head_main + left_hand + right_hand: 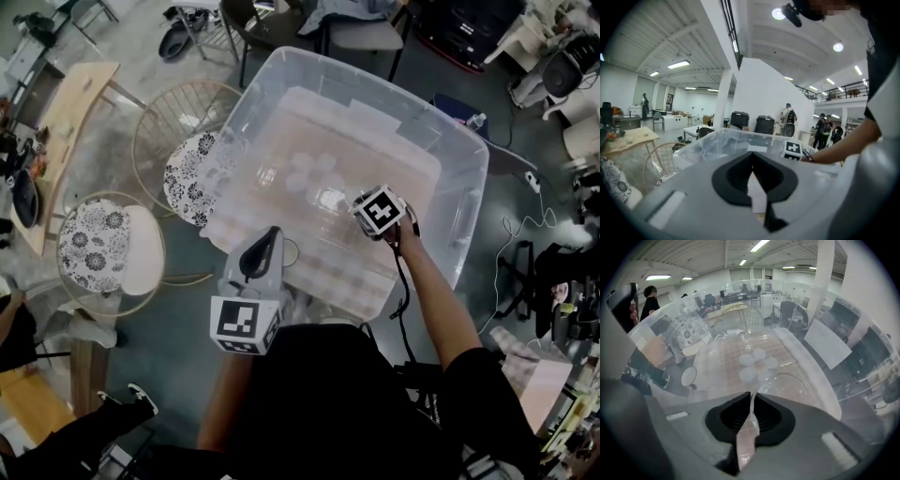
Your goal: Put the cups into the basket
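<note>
Clear plastic makes up both of the task's things. A large see-through storage bin (466, 225) serves as the basket, and a small cluster of clear cups (309, 173) already stands on its floor, close together near the middle.

The right gripper (751, 394) points steeply down inside the bin's walls. Its jaws are pinched nearly together on the thin rim of one more clear plastic cup (783, 386). The cup hangs from that pinch just beside the cluster and apart from it, and its mouth seems to face up toward the gripper. I cannot tell whether its base touches the bin's floor.

The left gripper (752, 154) is held almost level by the bin's near wall. Its jaws are together at the tips, and I can make out nothing between them.

The step in hand looks like setting down the cup in the right gripper. Several cups are already in, so the task seems well along, though no view shows whether more cups wait outside the bin.

The next move calls for bringing the cup's base flat onto the bin's floor in the bare space next to the cluster. The jaws should part only once the cup is resting there. A light, thin-walled cup held by one side of its rim may tilt or cling to a pad on release, so a straight withdrawal upward would be safest. It should also stay clear of the standing cups, which would topple easily.
</note>
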{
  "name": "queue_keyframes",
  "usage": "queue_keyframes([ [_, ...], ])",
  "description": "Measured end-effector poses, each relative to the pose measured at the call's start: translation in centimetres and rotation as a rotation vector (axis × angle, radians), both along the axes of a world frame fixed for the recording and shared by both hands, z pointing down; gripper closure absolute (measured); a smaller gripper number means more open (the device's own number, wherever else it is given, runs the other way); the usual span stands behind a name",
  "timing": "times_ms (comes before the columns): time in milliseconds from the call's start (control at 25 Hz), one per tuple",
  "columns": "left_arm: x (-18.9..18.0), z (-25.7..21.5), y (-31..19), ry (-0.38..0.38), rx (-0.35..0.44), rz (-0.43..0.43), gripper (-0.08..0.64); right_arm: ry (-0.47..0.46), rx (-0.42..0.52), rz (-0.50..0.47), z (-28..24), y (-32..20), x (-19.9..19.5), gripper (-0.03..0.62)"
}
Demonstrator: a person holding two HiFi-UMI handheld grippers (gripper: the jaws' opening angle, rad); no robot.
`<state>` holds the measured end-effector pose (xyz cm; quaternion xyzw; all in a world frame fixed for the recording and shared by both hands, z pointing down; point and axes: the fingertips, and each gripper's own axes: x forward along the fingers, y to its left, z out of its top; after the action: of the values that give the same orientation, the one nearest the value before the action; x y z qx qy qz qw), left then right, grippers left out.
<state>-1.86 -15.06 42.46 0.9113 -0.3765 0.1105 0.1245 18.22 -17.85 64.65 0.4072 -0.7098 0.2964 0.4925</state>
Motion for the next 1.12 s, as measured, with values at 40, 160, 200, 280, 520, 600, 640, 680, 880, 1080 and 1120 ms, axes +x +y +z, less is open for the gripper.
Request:
queue_keyframes([
  [40, -0.2, 0.1, -0.1, -0.001, -0.001, -0.001, 0.554, 0.003, -0.011, 0.007, 0.4, -0.2, 0.2, 0.565],
  [160, -0.7, 0.2, -0.6, -0.003, -0.005, -0.006, 0.554, 0.036, -0.037, 0.009, 1.5, -0.7, 0.7, 0.565],
  [200, -0.8, 0.3, -0.7, -0.005, -0.006, -0.007, 0.554, 0.05, -0.044, 0.005, 1.9, -0.9, 0.9, 0.565],
  [280, -1.1, 0.4, -0.9, -0.01, -0.009, -0.009, 0.554, 0.078, -0.06, -0.003, 2.8, -0.9, 1.2, 0.565],
  [520, -1.9, 0.9, -1.0, -0.035, -0.017, -0.013, 0.554, 0.157, -0.098, -0.057, 5.4, -0.5, 1.5, 0.565],
  [600, -2.2, 1.0, -1.1, -0.043, -0.016, -0.016, 0.554, 0.165, -0.102, -0.064, 6.0, -0.3, 1.5, 0.563],
  [640, -2.4, 1.1, -1.2, -0.047, -0.016, -0.017, 0.554, 0.164, -0.1, -0.08, 6.2, -0.4, 1.2, 0.563],
  [680, -2.5, 1.1, -1.2, -0.053, -0.013, -0.015, 0.554, 0.162, -0.098, -0.102, 6.3, -0.5, 0.9, 0.563],
  [880, -2.7, 1.1, -1.2, -0.084, 0.009, -0.008, 0.554, 0.185, -0.104, -0.136, 7.1, -0.3, 0.6, 0.558],
  [1080, -3.0, 1.1, -1.1, -0.096, 0.01, -0.01, 0.554, 0.193, -0.106, -0.149, 7.2, -0.3, 0.4, 0.557],
  [1120, -3.1, 1.1, -1.1, -0.098, 0.011, -0.01, 0.554, 0.193, -0.104, -0.151, 7.2, -0.3, 0.4, 0.555],
])
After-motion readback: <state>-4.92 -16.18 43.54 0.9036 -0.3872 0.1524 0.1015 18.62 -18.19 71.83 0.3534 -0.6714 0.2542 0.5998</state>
